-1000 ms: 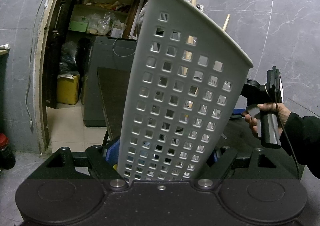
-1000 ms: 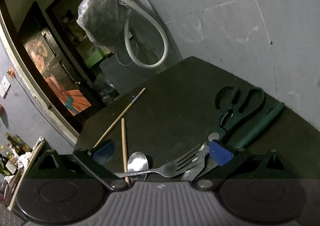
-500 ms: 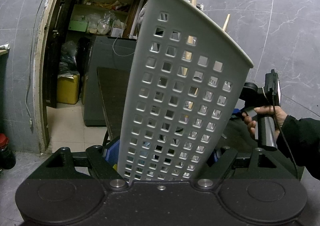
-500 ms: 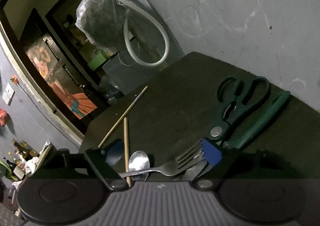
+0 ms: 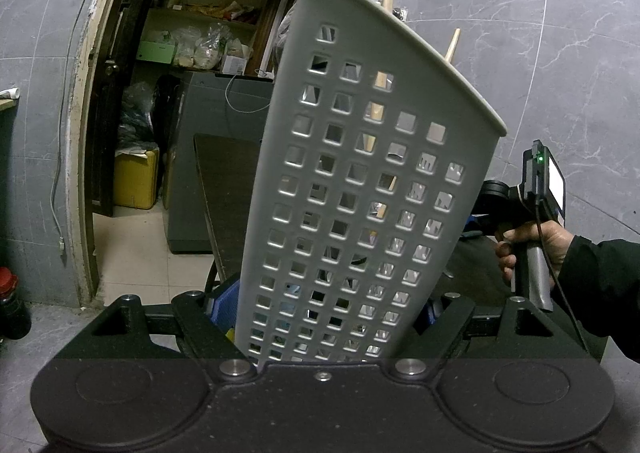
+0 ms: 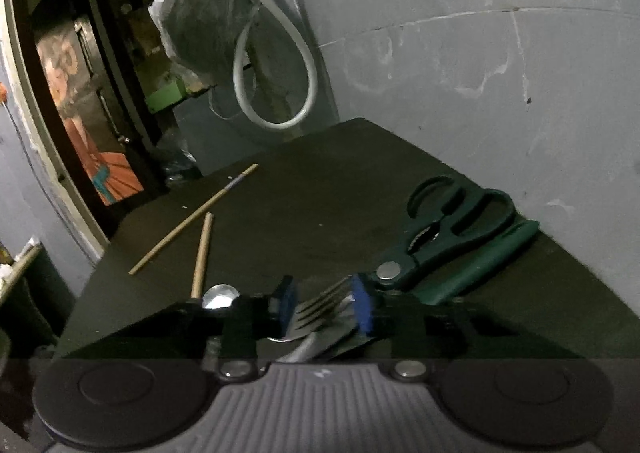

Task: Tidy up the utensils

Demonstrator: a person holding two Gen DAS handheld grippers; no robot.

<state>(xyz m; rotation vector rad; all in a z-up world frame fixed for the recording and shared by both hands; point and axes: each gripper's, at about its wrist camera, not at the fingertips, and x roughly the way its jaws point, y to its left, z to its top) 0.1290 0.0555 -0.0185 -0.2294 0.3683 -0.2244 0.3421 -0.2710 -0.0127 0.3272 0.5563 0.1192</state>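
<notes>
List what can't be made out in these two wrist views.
- Left wrist view: the perforated caddy fills the centre; only wooden handle tips show above its rim, the rest of its contents unreadable.
- Left wrist view: the left gripper pads mostly hidden behind the caddy.
- Right wrist view: the fork handle is covered by the right gripper; contact blurred.
</notes>
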